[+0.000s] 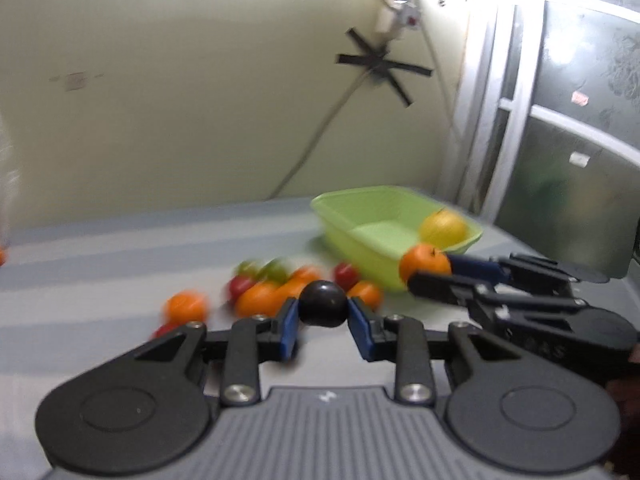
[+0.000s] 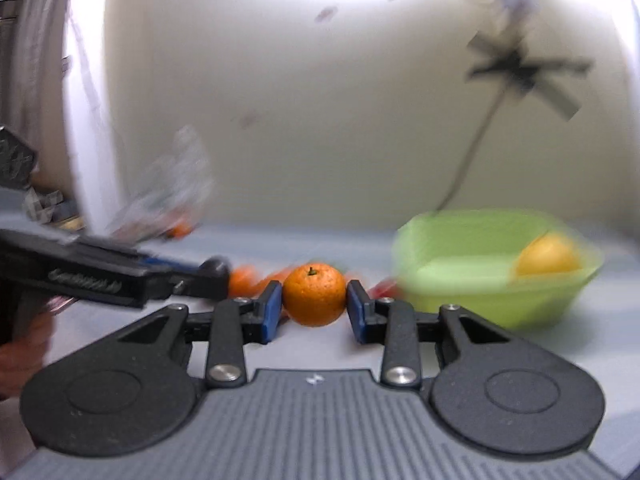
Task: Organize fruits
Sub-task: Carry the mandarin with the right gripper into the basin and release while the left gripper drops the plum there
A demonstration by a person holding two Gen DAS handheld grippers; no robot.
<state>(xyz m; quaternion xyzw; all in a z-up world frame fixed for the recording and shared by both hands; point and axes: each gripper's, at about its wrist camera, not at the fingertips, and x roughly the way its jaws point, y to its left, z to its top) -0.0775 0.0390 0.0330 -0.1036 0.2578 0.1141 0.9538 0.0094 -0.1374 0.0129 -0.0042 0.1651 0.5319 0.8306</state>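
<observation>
Between the left gripper's (image 1: 323, 318) blue pads sits a dark plum (image 1: 323, 304), pinched on both sides. Likewise the right gripper (image 2: 314, 306) clamps an orange (image 2: 314, 294) just beside the green tub (image 1: 360, 208), where a yellow fruit (image 1: 444, 228) lies. Loose fruits (image 1: 264, 292) cluster on the grey table (image 1: 120, 248).

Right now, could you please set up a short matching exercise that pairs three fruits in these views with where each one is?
Fruits:
1. round orange mandarin with a stem
2. dark, nearly black round plum
3. large yellow round fruit

Places:
A. inside the light green plastic tub
B. between the right gripper fingers
C. between the left gripper fingers

Pairs: 1-B, 2-C, 3-A
</observation>
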